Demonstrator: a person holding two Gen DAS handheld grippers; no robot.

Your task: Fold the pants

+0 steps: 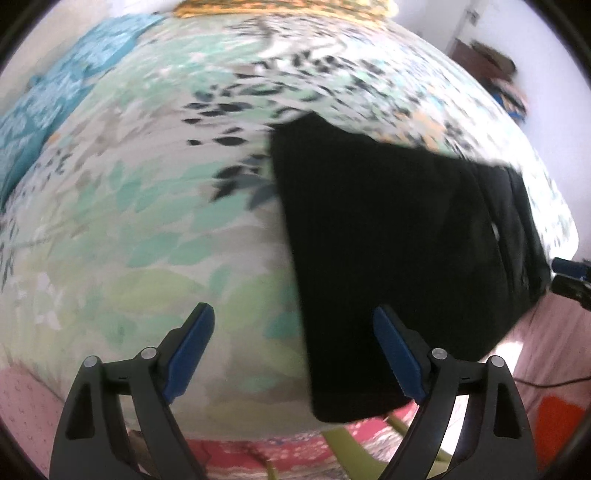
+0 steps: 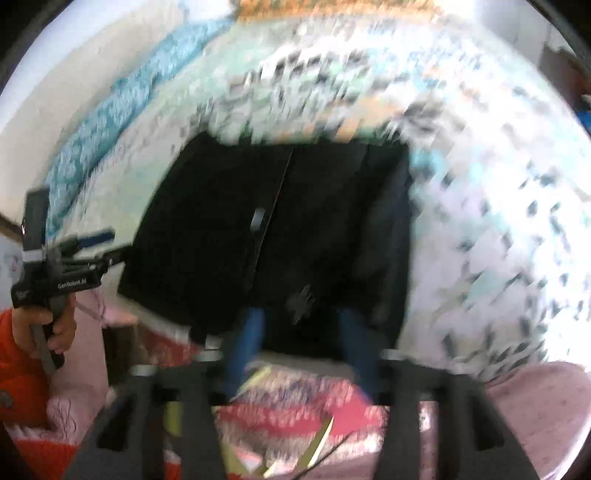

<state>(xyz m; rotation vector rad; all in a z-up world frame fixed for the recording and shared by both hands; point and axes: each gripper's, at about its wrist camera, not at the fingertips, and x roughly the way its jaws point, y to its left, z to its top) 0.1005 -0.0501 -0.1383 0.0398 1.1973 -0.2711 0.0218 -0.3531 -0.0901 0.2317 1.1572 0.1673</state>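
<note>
The black pants (image 1: 388, 240) lie folded into a compact block on the leaf-print bedspread (image 1: 147, 206), near the bed's front edge. My left gripper (image 1: 293, 321) is open and empty, just above the bed with the pants' left edge under its right finger. In the right wrist view the pants (image 2: 273, 229) fill the middle, blurred. My right gripper (image 2: 301, 325) is open and empty, its blue fingers just short of the pants' near edge. The left gripper (image 2: 92, 240) also shows at the left, held by a hand in an orange sleeve.
A teal patterned blanket (image 1: 44, 110) lies along the bed's left side. A yellow patterned cloth (image 1: 280, 9) sits at the bed's far end. Below the bed's front edge is a red and pink patterned rug (image 2: 295, 410). Dark furniture (image 1: 491, 62) stands by the far right wall.
</note>
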